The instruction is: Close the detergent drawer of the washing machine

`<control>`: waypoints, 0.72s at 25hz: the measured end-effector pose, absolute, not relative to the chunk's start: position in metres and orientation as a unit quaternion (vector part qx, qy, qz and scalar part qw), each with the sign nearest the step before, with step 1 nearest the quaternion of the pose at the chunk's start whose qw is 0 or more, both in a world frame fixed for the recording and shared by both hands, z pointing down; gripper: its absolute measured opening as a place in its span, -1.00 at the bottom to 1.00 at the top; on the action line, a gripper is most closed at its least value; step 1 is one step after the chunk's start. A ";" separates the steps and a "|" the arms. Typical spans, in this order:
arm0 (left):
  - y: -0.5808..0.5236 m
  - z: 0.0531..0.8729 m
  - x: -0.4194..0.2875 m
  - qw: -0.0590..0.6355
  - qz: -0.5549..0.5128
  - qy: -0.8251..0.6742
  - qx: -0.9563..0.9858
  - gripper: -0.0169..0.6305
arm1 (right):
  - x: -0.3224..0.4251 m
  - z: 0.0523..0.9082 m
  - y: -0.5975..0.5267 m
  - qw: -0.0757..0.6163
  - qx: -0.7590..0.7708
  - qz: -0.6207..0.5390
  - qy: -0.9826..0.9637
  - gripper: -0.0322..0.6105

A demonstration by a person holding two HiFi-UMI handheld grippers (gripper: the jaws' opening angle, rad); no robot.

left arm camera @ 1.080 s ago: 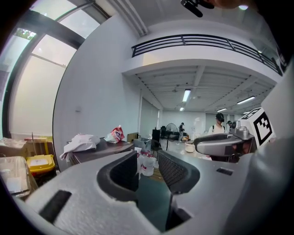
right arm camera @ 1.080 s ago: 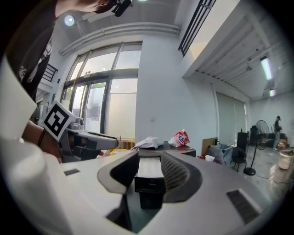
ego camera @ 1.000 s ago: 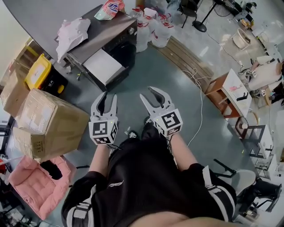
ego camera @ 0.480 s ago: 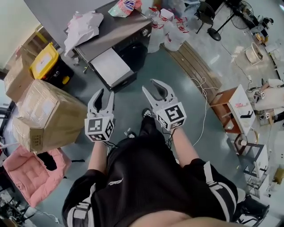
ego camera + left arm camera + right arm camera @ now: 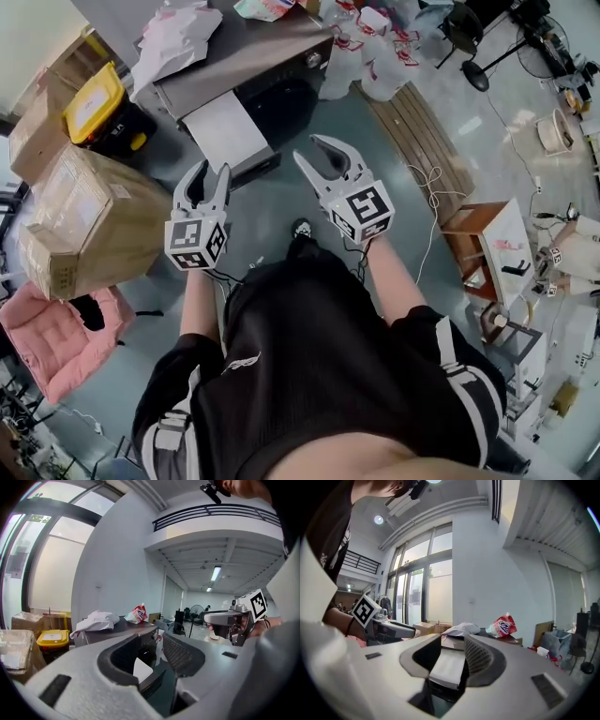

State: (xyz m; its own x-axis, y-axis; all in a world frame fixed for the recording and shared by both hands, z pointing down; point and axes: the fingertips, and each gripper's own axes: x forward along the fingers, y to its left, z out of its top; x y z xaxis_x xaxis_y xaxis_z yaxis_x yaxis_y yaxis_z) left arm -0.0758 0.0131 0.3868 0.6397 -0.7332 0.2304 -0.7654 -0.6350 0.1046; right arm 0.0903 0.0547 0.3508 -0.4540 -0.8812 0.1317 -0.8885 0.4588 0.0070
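The washing machine (image 5: pixel 253 56) stands on the floor at the top of the head view, dark grey with its white detergent drawer (image 5: pixel 225 131) pulled out toward me. My left gripper (image 5: pixel 208 178) hovers just short of the drawer's front edge, open and empty. To its right, my right gripper (image 5: pixel 314 155) is level with the drawer's right corner, also open and empty. In the left gripper view the drawer (image 5: pixel 140 670) shows between the jaws of the left gripper (image 5: pixel 157 648), still at a distance. The right gripper view frames the drawer (image 5: pixel 449 667) between the right gripper (image 5: pixel 452 656) jaws.
White cloth (image 5: pixel 183 37) and a snack bag (image 5: pixel 262 7) lie on the machine. Cardboard boxes (image 5: pixel 89 225), a yellow-lidded bin (image 5: pixel 94 112) and a pink cushion (image 5: pixel 47 337) crowd the left. Plastic jugs (image 5: pixel 375 56), wooden planks (image 5: pixel 422 131), a cable (image 5: pixel 427 187) and a small table (image 5: pixel 487 244) are right.
I have stepped toward the washing machine; both grippers have come forward and now sit much nearer the open drawer. Neither has taken hold of anything.
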 end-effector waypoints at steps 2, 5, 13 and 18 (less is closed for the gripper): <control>0.006 0.393 -0.072 0.105 0.089 -0.432 0.891 -0.41 | 0.102 0.355 0.045 0.060 0.510 0.040 -0.857 -0.40; -0.002 0.403 -0.065 0.110 0.105 -0.451 0.880 -0.41 | 0.116 0.365 0.033 0.065 0.493 0.050 -0.866 -0.40; -0.005 0.453 -0.059 0.122 0.163 -0.487 0.849 -0.37 | 0.135 0.421 0.012 0.102 0.437 0.063 -0.891 -0.40; 0.011 0.489 -0.073 0.157 0.190 -0.508 0.825 -0.37 | 0.119 0.460 0.012 0.124 0.399 0.088 -0.904 -0.40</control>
